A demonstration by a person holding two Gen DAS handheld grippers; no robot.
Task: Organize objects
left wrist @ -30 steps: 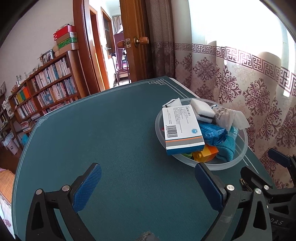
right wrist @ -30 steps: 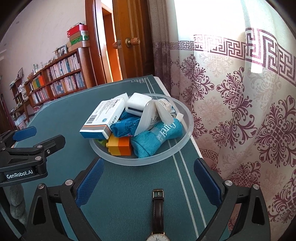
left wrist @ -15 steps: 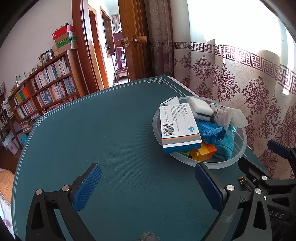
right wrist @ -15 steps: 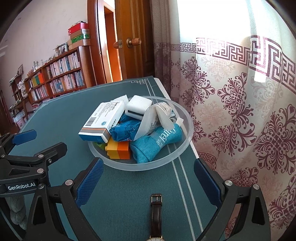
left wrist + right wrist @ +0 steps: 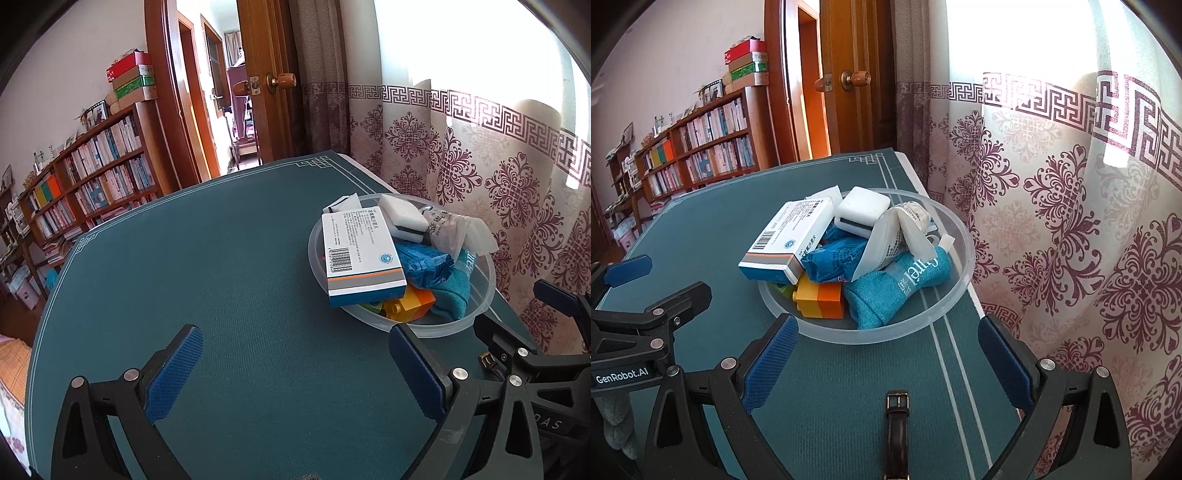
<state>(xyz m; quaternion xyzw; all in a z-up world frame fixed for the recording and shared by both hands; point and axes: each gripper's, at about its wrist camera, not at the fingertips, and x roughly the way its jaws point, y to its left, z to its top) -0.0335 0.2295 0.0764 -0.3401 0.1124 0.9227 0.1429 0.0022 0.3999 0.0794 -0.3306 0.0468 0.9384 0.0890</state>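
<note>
A clear plastic bowl (image 5: 955,291) (image 5: 480,314) sits near the table's right edge. It holds a white medicine box (image 5: 786,240) (image 5: 360,254), a white sponge (image 5: 862,212), a blue packet (image 5: 834,258), a teal cloth pouch (image 5: 901,284), a white plastic bag (image 5: 897,236) and orange-yellow bricks (image 5: 820,301). A brown-strapped watch (image 5: 897,432) lies on the table between my right gripper's fingers. My right gripper (image 5: 886,365) is open just before the bowl. My left gripper (image 5: 295,373) is open and empty over bare table, left of the bowl.
The green table mat (image 5: 221,258) stretches left and far. A patterned curtain (image 5: 1071,221) hangs close along the right edge. A bookshelf (image 5: 92,177) and an open door (image 5: 258,92) stand beyond the table.
Both grippers have drawn back a little from the bowl, then eased toward it. More of the watch strap shows now. Both stay open.
</note>
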